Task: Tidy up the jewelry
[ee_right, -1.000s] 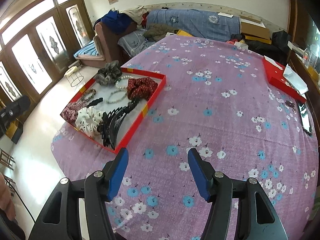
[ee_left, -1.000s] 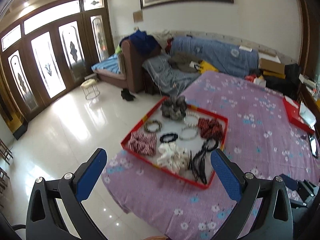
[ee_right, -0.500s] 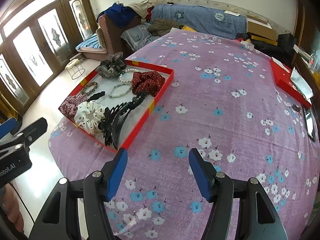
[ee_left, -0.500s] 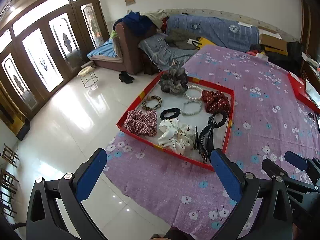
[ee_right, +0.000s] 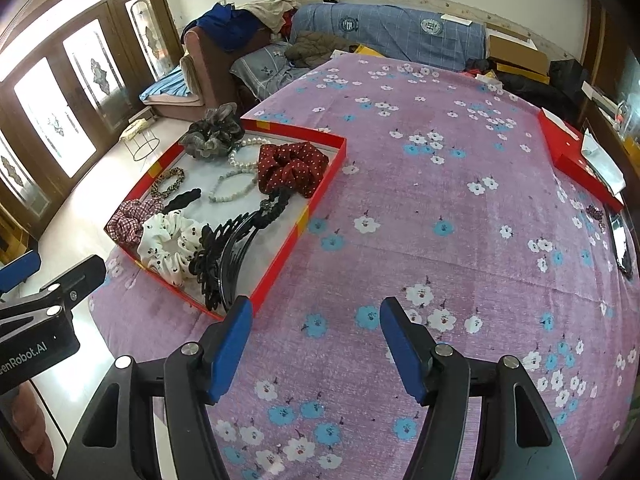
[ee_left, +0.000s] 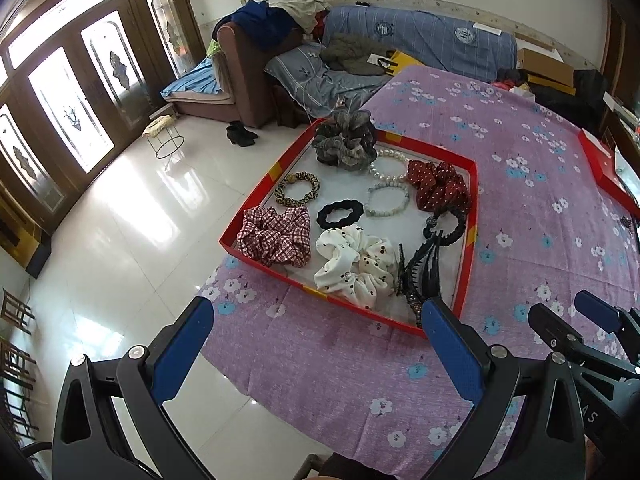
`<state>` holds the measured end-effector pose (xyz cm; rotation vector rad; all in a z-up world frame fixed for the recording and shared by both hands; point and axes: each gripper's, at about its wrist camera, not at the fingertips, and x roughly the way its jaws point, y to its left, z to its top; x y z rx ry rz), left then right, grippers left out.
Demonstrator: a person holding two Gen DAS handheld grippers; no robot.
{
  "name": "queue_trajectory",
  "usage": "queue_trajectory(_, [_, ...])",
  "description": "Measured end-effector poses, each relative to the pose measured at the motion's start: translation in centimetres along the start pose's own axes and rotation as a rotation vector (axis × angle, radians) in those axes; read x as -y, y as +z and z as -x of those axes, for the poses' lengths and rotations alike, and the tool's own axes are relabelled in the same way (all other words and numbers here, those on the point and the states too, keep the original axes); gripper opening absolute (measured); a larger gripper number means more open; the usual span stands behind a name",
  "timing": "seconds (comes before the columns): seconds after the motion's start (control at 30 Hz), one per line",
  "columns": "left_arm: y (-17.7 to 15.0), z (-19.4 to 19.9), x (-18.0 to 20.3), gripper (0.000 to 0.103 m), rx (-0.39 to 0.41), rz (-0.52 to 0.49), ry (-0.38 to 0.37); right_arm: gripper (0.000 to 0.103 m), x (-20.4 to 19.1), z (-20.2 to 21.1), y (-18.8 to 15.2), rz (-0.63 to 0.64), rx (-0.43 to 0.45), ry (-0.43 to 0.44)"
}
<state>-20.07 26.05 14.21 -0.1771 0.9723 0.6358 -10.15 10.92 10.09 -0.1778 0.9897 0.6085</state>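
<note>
Both grippers hang released and empty over the near edge of a desk draped in a purple floral cloth [ee_right: 460,208]. Left gripper [ee_left: 316,316] has its blue pads spread wide, framing the near rim of the red tray [ee_left: 466,276]; right gripper [ee_right: 316,316], likewise spread, hovers above bare cloth just beside the tray's near right corner.

Nearest in the tray lie black claw clips [ee_left: 420,272] next to a white scrunchie with cherry print [ee_left: 352,268], and a red plaid scrunchie [ee_left: 276,238] fills the near left corner. Behind them sit a small black scrunchie [ee_left: 340,213], a black braided hair tie [ee_left: 446,227] and a pale bead bracelet [ee_left: 388,200]. Farther back are a leopard-print hair tie [ee_left: 298,189], a dark red dotted scrunchie [ee_left: 438,186] and a pearl strand [ee_left: 386,166] touching it. A grey scrunchie [ee_left: 346,142] stands at the tray's far corner.

Well apart, at the desk's far right edge, rests a second red box [ee_right: 576,160]. Beyond the desk is a cluttered sofa [ee_left: 416,46].
</note>
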Motion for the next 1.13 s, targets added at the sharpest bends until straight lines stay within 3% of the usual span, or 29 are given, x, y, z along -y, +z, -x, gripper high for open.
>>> queue_trajectory(0.8, [0.6,-3.5,-3.6,0.103,-0.06,-0.021,-0.018,0.072,-4.0,-2.5,-0.4,-0.033,-0.04,-0.023])
queue_trajectory(0.97, [0.7,-3.6,-2.0,0.103,-0.054,-0.048,-0.026,0.073,-2.7,-2.2,-1.2,-0.053,-0.048,-0.035])
queue_trajectory(1.13, [0.6,-2.8,1.8,0.103,-0.033,-0.104,-0.041,0.073,1.1,-1.1,-2.3,-0.111,-0.04,-0.057])
